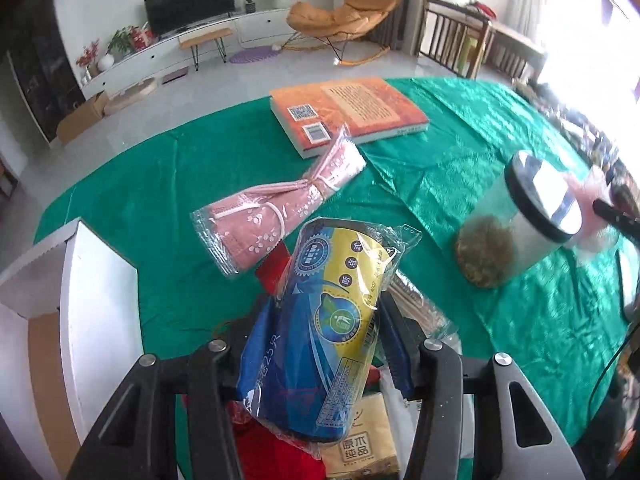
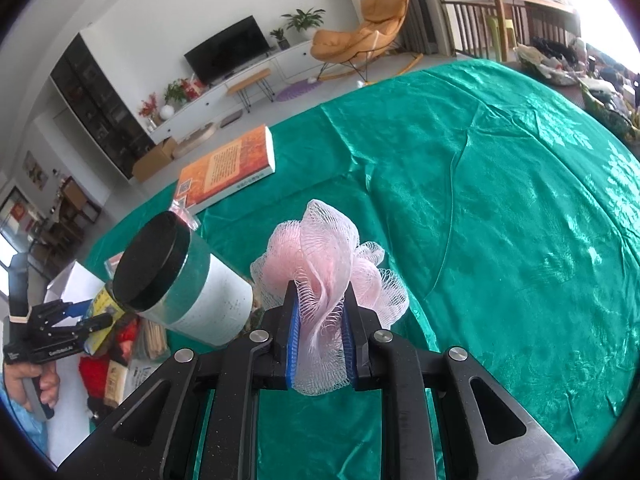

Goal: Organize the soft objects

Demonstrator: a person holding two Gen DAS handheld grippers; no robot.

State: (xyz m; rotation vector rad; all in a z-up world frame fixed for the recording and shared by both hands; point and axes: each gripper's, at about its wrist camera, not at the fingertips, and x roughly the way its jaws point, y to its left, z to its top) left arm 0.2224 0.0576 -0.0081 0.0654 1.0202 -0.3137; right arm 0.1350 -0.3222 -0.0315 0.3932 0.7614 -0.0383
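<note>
A: Start close. Left gripper [image 1: 324, 344]?

B: Clamped on a blue-and-yellow plastic-wrapped roll [image 1: 320, 320], held up off the table, long axis pointing away from the cam. Pads press both sides of the wrap. Under it, low in the left wrist view: something red [image 1: 276, 452], a tan tissue pack [image 1: 360, 452], and clear-wrapped wooden sticks [image 1: 416, 304] to the right. Can't tell how those are stacked.

A: Right gripper [image 2: 320, 340]?

B: Jaws nearly together, pinching a pink mesh bath pouf [image 2: 324, 280]. Mesh bunched between the blue pads [image 2: 294, 344], rest puffs out past the tips, above the green tablecloth [image 2: 500, 220].

A: Next out?

B: Frosted jar w/ black lid [image 2: 176, 280], upright, just left of the pouf in the right wrist view; brownish stuff at its bottom in the left wrist view. White box [image 1: 88, 280] at the table's left edge. Pink flower-print cloth in a clear sleeve [image 1: 276, 208] lies on the green cloth past the roll, tilted, apart from it.

A: Farther?

B: Orange book [image 1: 348, 112] flat on the cloth, back cover up, near the far edge; sleeve's far end just by it. A hand [image 2: 36, 388] grips the left tool's handle, bottom-left of the right wrist view. Beyond the table: TV [image 1: 190, 2], orange rocking chair [image 1: 344, 16], plants.
</note>
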